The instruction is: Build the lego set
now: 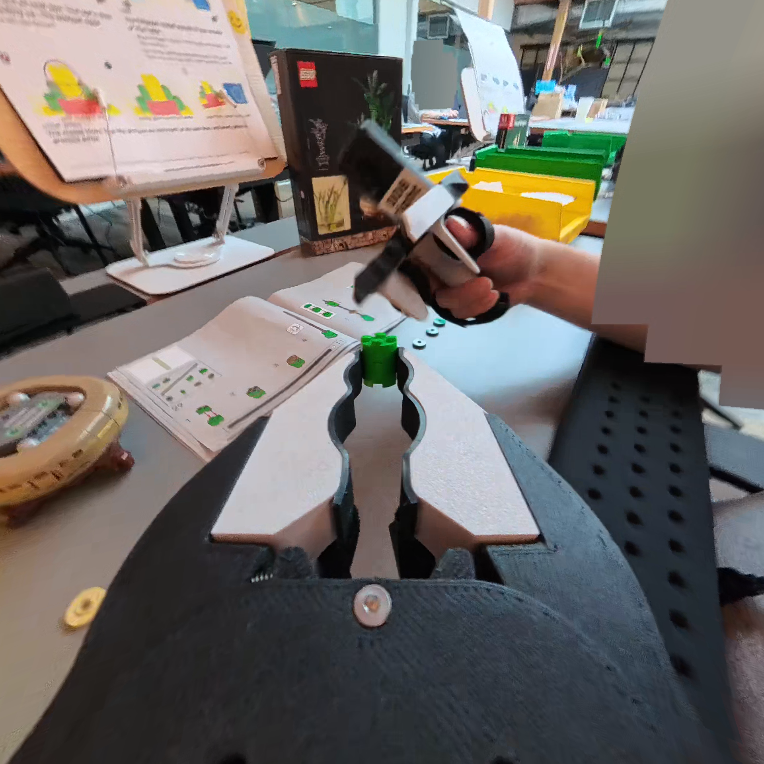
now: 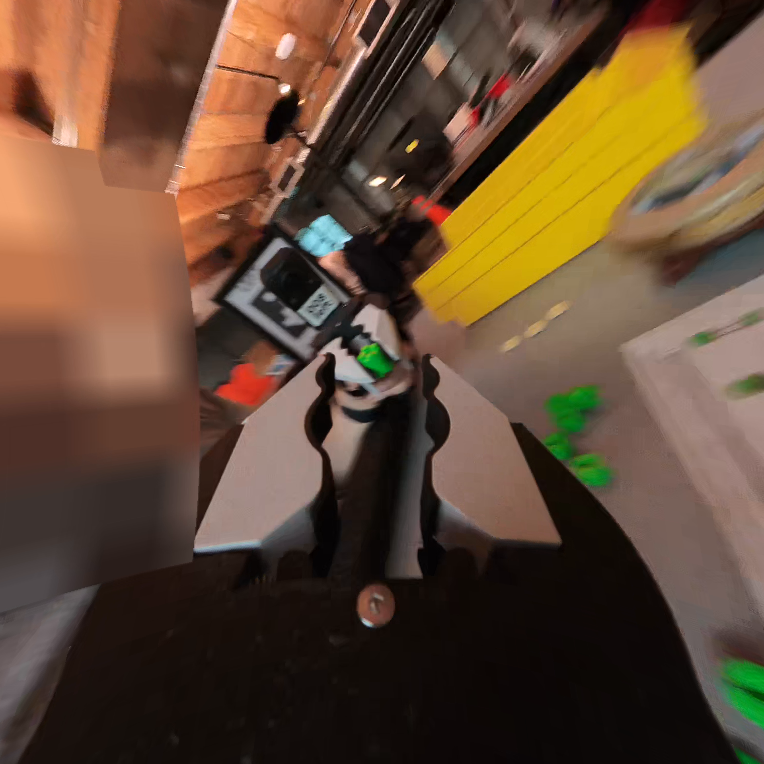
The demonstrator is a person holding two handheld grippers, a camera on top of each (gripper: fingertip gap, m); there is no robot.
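Note:
My left gripper (image 1: 379, 364) is shut on a round green lego brick (image 1: 378, 361), held upright at its fingertips above the open instruction booklet (image 1: 248, 364). The right gripper (image 1: 388, 297) shows beyond it in the left wrist view, held in a hand and tilted down toward the brick, a little apart from it. In the blurred right wrist view, my right gripper (image 2: 376, 368) is open and empty, and the green brick (image 2: 374, 359) in the other gripper lies just past its fingertips. Loose green pieces (image 2: 574, 430) lie on the table to the right.
A tan round pot base (image 1: 53, 434) stands at the left. A gold disc (image 1: 82, 607) lies near the front edge. Three small teal rings (image 1: 430, 330) lie by the booklet. The set's black box (image 1: 339, 149), a paper stand (image 1: 136, 91) and yellow bins (image 1: 533, 202) stand behind. The left gripper's tips are roughly 6 cm from the right gripper's.

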